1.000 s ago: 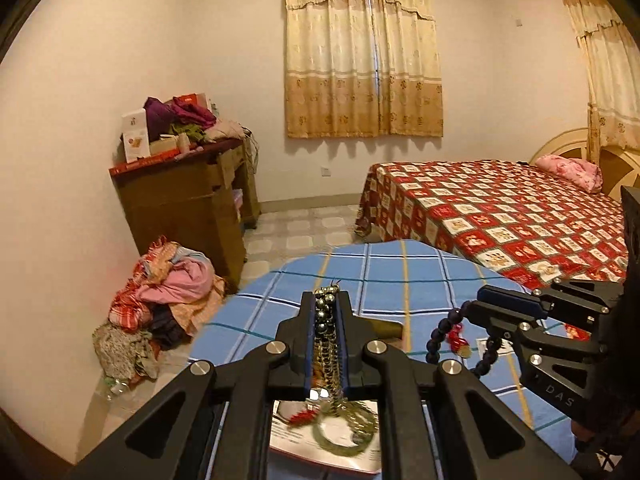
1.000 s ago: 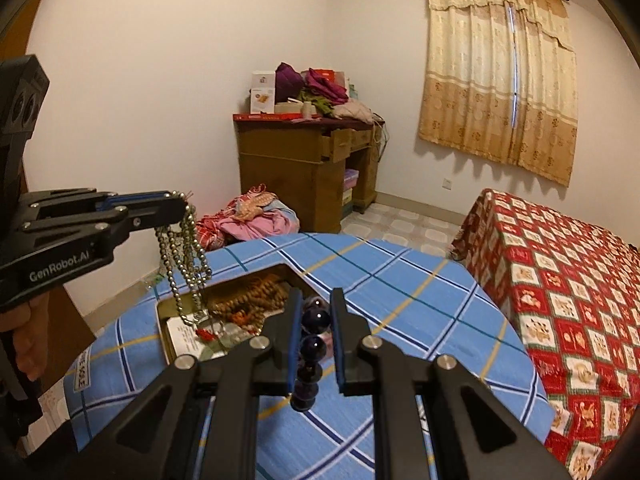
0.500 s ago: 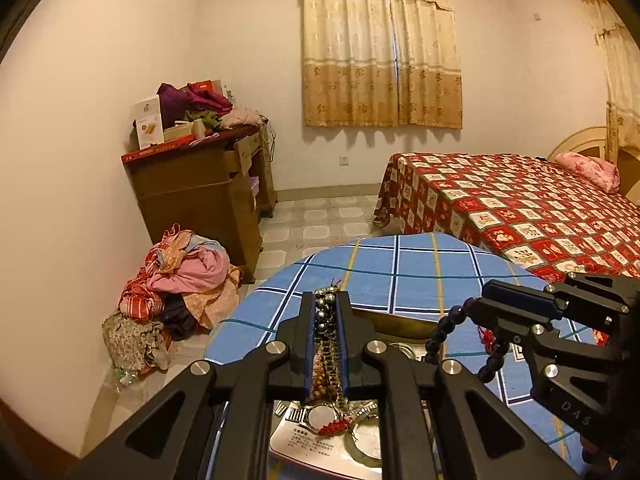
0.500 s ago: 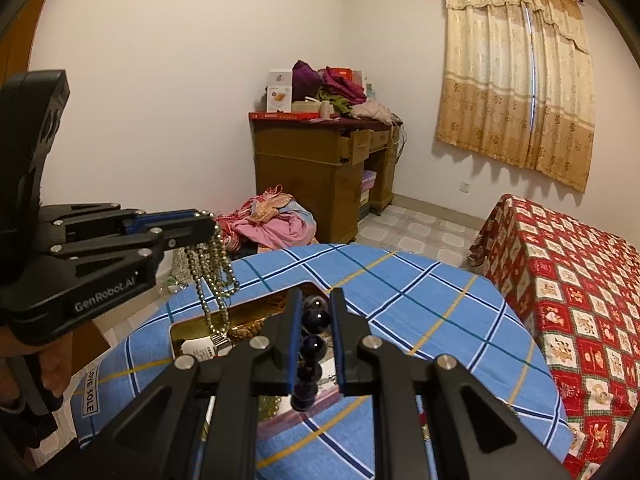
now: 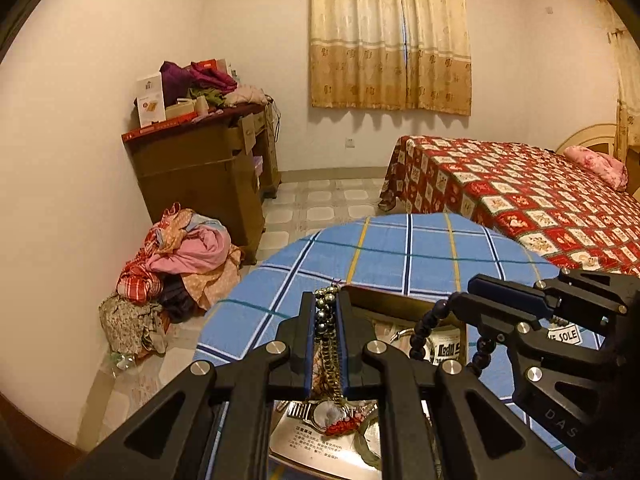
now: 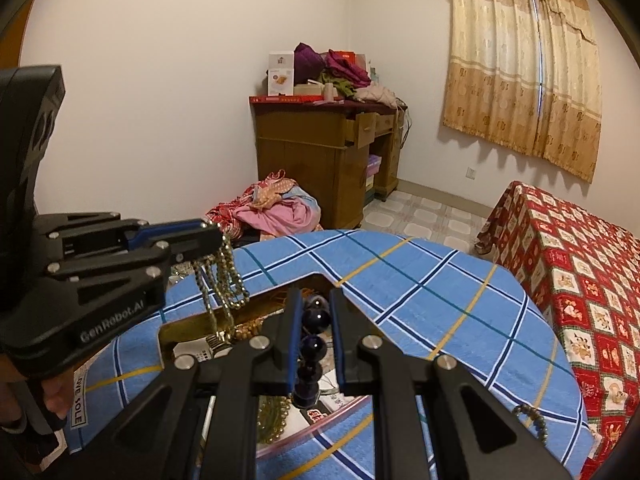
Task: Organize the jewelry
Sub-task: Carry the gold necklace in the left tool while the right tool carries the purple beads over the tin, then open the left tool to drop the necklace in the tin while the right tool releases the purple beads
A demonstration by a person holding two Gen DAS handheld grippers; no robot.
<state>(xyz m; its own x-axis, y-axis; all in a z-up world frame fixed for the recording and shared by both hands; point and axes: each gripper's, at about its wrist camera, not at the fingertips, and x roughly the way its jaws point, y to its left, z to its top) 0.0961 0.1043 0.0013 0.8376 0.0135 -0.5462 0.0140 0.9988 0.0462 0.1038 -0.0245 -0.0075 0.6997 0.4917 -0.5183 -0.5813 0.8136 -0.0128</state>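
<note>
**Clearance Above the Box**

The open box (image 6: 188,326) on the round table (image 6: 440,300) is crowded with a watch (image 5: 326,412) and loose beads. The space directly above it is taken up by both grippers, side by side, with strands hung from each into the opening. The far half of the blue checked tablecloth (image 5: 408,248) is left bare. A bracelet (image 6: 530,420) lies near the right-hand table edge.

The claws hide most of the box (image 5: 400,304), perhaps cardboard.
</note>
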